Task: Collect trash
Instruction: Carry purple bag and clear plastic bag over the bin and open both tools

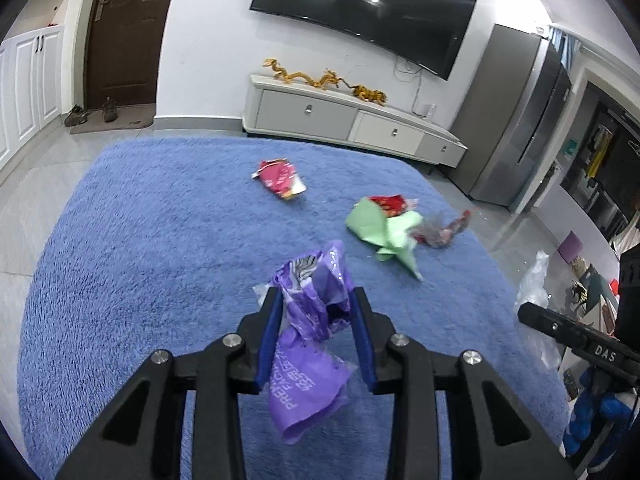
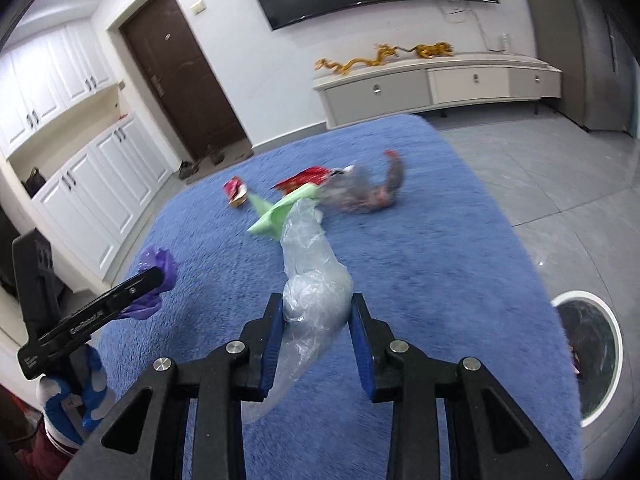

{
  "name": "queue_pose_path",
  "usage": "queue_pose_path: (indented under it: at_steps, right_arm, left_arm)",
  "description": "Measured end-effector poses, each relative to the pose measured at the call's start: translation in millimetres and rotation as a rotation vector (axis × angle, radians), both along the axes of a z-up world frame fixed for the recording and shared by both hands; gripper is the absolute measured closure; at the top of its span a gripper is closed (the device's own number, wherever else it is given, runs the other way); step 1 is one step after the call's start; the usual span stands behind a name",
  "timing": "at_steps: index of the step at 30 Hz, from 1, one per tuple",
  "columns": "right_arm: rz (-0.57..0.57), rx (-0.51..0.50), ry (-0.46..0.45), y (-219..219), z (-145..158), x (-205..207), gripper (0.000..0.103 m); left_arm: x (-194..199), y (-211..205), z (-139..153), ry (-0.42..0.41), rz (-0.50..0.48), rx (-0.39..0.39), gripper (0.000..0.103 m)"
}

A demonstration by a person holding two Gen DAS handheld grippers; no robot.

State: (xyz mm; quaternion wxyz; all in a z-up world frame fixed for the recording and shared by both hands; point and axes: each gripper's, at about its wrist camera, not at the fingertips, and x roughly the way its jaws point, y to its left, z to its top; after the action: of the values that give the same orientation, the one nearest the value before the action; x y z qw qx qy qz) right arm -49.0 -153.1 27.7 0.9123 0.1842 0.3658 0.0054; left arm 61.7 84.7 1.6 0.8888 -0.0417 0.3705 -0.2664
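With the left gripper [image 1: 316, 300] clamping the purple wrapper [image 1: 312, 344], the right gripper [image 2: 314, 308], pinching clear plastic [image 2: 312, 280], was nearer the white bin [image 2: 614, 344], which lay to its right.

I'm looking into a home's living room: a wall-mounted television [image 1: 362, 12] above a low drawer cabinet [image 1: 348, 118] on the far side, a blue shag rug [image 1: 140, 240] on tiled floor, shoes [image 1: 90, 112] by the brown entrance door [image 1: 124, 28] far left.

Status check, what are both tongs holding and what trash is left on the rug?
Left tongs shut on purple wrapper. Right tongs shut on clear plastic bag. Green paper, red packets remain on rug.
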Motion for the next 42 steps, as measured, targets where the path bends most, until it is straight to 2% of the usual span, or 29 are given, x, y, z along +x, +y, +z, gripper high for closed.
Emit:
queue_pose_path:
  at_steps: [3,8,16,19,26,34,36,37,38,40,42]
  right_arm:
    - [-0.047,0.006,-0.026,-21.4,5.1,-15.8,0.073]
    - [-0.15,0.031,-0.059,-64.8,9.3,-42.9,0.073]
    - [-0.333,0.044,-0.044,-145.4,-10.4,-92.3,0.073]
    - [-0.403,0.043,-0.031,-176.8,-20.6,-112.7,0.073]
    - [-0.522,0.071,0.039,-238.5,-55.8,-140.1,0.073]
    - [-0.581,0.087,0.112,-283.2,-91.1,-142.3,0.071]
    - [-0.592,0.091,0.127,-290.6,-98.3,-142.2,0.071]
    - [-0.598,0.089,0.135,-293.9,-100.9,-141.7,0.067]
    - [-0.604,0.085,0.143,-295.2,-102.5,-141.3,0.058]
    - [-0.623,0.073,0.159,-298.8,-105.1,-141.6,0.049]
    - [-0.636,0.073,0.164,-300.4,-107.5,-143.5,0.049]
  left_arm:
    - [-6.5,-11.4,11.6,-0.018,-0.032,0.005,0.071]
    - [-19.8,-52.6,28.0,-0.04,-0.124,0.024,0.071]
    - [-45.1,-169.4,35.2,-0.018,-0.338,0.061,0.071]
    - [-56.3,-218.9,31.9,-0.017,-0.417,0.097,0.071]
    - [-80.4,-343.5,8.6,0.043,-0.59,0.164,0.071]
    - [-84.7,-441.0,-20.2,0.12,-0.67,0.169,0.069]
    - [-83.3,-458.0,-25.2,0.155,-0.696,0.162,0.065]
    - [-82.3,-464.3,-26.9,0.167,-0.704,0.161,0.06]
    - [-81.8,-470.8,-28.6,0.18,-0.713,0.156,0.057]
    - [-82.1,-482.4,-30.3,0.196,-0.722,0.144,0.046]
    - [-81.7,-486.6,-31.1,0.205,-0.726,0.138,0.045]
